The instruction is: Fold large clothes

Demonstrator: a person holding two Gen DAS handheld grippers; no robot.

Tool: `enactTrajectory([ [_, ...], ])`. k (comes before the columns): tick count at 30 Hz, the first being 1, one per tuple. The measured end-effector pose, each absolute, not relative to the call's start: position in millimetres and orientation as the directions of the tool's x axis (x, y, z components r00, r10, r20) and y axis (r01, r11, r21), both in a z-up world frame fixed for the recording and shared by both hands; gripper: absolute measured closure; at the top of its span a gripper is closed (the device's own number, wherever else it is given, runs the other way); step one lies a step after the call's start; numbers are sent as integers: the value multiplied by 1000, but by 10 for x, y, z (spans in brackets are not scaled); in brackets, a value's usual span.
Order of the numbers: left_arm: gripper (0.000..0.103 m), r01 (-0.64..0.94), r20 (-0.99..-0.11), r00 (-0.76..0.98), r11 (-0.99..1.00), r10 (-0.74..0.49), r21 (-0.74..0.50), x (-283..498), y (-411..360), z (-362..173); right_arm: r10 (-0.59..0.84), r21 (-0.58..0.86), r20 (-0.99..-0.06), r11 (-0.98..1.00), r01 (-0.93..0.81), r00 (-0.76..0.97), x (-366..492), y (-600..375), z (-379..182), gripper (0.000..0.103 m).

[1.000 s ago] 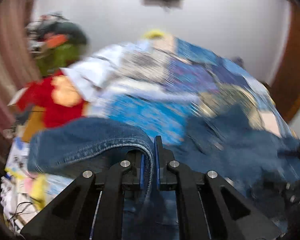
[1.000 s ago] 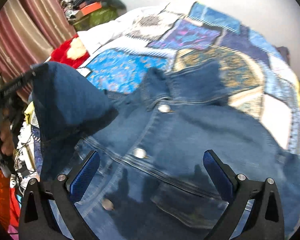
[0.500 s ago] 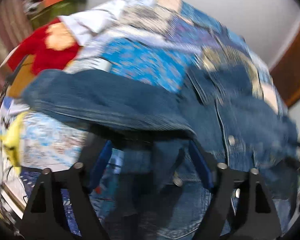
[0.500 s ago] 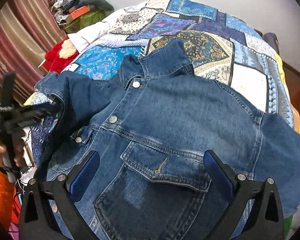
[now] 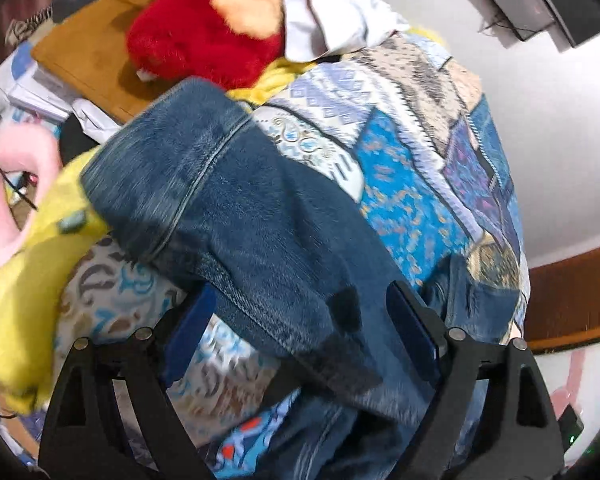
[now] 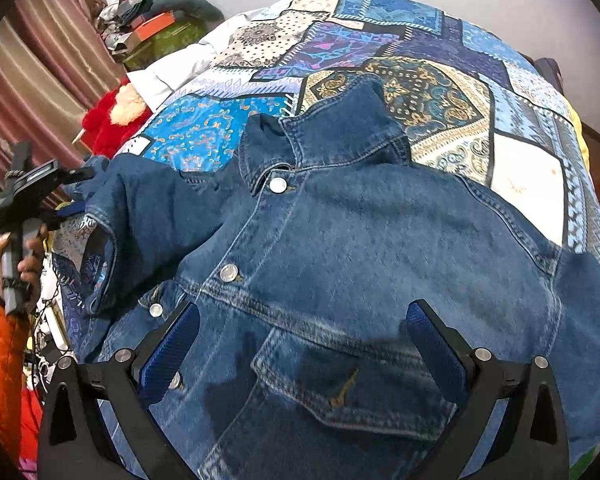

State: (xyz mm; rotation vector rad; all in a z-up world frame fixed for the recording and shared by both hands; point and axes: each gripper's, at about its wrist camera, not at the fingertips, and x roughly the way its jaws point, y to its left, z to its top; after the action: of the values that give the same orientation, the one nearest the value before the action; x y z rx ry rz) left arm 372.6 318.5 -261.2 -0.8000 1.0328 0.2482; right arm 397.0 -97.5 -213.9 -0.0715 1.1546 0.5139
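A blue denim jacket [image 6: 360, 240] lies front up on the patchwork bed, collar toward the far side. Its left sleeve [image 6: 148, 208] stretches out to the bed's left edge. In the left wrist view that sleeve [image 5: 228, 200] runs between the jaws of my left gripper [image 5: 300, 292], which are opening; the pads stand clear of the cloth. The right wrist view shows the left gripper [image 6: 76, 194] at the sleeve's end, held by a hand [image 6: 24, 256]. My right gripper [image 6: 304, 312] hovers open over the chest pocket [image 6: 352, 384], gripping nothing.
The patchwork quilt [image 6: 440, 92] covers the bed. A red plush toy [image 5: 204, 28], a yellow cloth [image 5: 32, 280] and clutter sit off the bed's left edge. A pile of things [image 6: 156, 20] and a curtain [image 6: 40, 72] stand at the far left. An orange sleeve [image 6: 0, 352] is near left.
The left gripper was shut on the sleeve's cuff, then opened and let it drop onto the bed's left edge. It has sunk and rolled. The right gripper moved slightly nearer the jacket.
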Motion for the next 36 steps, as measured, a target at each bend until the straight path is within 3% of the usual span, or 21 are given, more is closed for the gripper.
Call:
enactTrajectory([
  [1,16,-545,-850,505,708,-149,-449,3780,3189,-2637,352,206,-886,882,-424,301,3981,-963,-2144,0],
  [5,40,-544,-886,463,799,33,-255,3970,3065,-2598,365,226,-883,882,-413,295,4026,-956,-2173,0],
  [7,61,-512,-884,454,844,110,-158,4036,2988,-2553,369,235,-882,884,-404,293,4034,-981,-2178,0],
  [8,82,-494,-878,453,863,153,-104,4067,2929,-2499,370,238,-881,885,-400,295,4036,-1003,-2177,0],
  [10,92,-467,-867,454,884,206,-35,4114,2832,-2368,367,237,-879,890,-391,304,4030,-1058,-2159,0],
  [16,94,-316,-732,632,947,254,55,4095,2153,-1427,353,221,-865,906,-362,355,3973,-1330,-2035,0],
  [23,94,-39,-593,801,996,80,82,3984,832,-588,346,234,-836,927,-293,426,3874,-1823,-1803,0],
  [26,94,85,-616,787,994,-21,74,3962,246,-666,341,240,-820,934,-263,460,3788,-2082,-1670,0],
  [33,94,302,-799,573,953,-180,2,3879,-689,-1665,320,264,-813,947,-181,487,3543,-2686,-1524,0],
  [36,86,385,-856,469,923,-218,-24,3719,-950,-2035,310,270,-820,951,-153,480,3430,-2855,-1541,0],
])
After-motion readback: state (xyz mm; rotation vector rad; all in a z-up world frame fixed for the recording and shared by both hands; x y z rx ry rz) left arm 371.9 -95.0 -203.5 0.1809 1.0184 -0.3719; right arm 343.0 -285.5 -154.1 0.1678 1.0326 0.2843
